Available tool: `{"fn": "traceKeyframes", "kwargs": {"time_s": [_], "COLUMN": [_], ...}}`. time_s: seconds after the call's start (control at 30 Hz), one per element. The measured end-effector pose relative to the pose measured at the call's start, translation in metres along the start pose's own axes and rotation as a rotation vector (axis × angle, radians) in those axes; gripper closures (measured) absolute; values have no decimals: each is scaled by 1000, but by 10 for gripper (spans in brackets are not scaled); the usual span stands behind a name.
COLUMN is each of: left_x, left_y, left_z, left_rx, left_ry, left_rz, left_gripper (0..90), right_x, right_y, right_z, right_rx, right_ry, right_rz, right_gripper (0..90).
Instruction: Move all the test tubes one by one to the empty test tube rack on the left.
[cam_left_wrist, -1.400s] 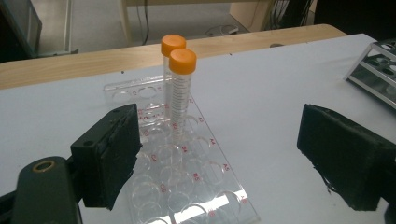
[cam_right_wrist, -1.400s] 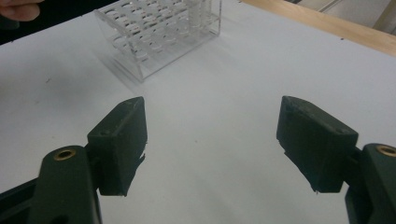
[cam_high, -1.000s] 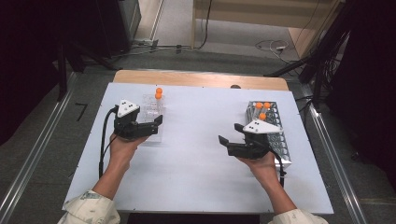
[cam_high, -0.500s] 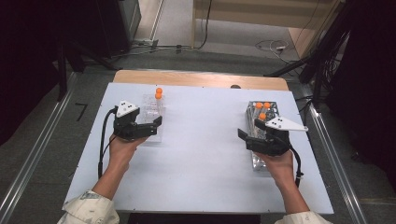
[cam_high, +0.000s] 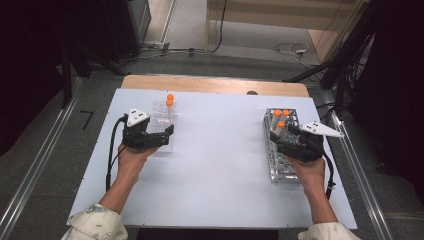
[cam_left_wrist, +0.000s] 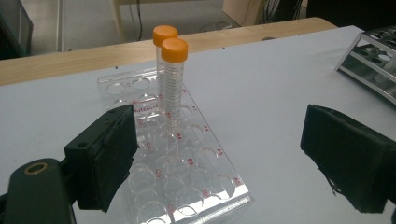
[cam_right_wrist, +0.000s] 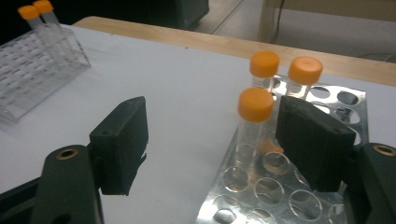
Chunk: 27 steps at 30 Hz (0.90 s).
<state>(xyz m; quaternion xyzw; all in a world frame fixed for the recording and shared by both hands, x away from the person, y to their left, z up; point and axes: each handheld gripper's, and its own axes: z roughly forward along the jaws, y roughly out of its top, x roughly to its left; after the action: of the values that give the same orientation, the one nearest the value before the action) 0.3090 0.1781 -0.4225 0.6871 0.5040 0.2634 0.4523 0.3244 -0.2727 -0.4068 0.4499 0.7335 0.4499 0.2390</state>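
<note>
left gripper hovering over clear rack near tabletop's far-left corner, jaws spread, gripping nothing | two orange-capped tubes standing upright in that rack | right gripper hanging over metal rack by right edge, jaws spread around nearest of three capped tubes

lab | capped tubes in clear rack | metal rack
</note>
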Motion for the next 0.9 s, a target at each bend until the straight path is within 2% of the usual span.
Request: {"fn": "traceKeyframes", "kwargs": {"time_s": [0.23,0.37,0.53,0.7,0.9], "left_x": [-3,-4,-3,-3,-5], "left_y": [-2,-3,-5,-5,-6], "left_z": [-4,-6,-7,-7,-7], "left_rx": [-2,-2,3,1,6], "left_ry": [1,-2,2,2,-2], "left_rz": [2,8,6,5,7], "left_gripper": [119,120,120,120,120], "right_x": [-9,-13,-13,-12,-9], "right_y": [-4,-2,-1,-2,0], "right_z": [16,22,31,37,41], "right_rx": [35,56,105,141,173], "right_ry": [-38,-35,-70,-94,-122], "right_rz": [15,58,66,40,33], "right_gripper": [355,431,472,494,551]}}
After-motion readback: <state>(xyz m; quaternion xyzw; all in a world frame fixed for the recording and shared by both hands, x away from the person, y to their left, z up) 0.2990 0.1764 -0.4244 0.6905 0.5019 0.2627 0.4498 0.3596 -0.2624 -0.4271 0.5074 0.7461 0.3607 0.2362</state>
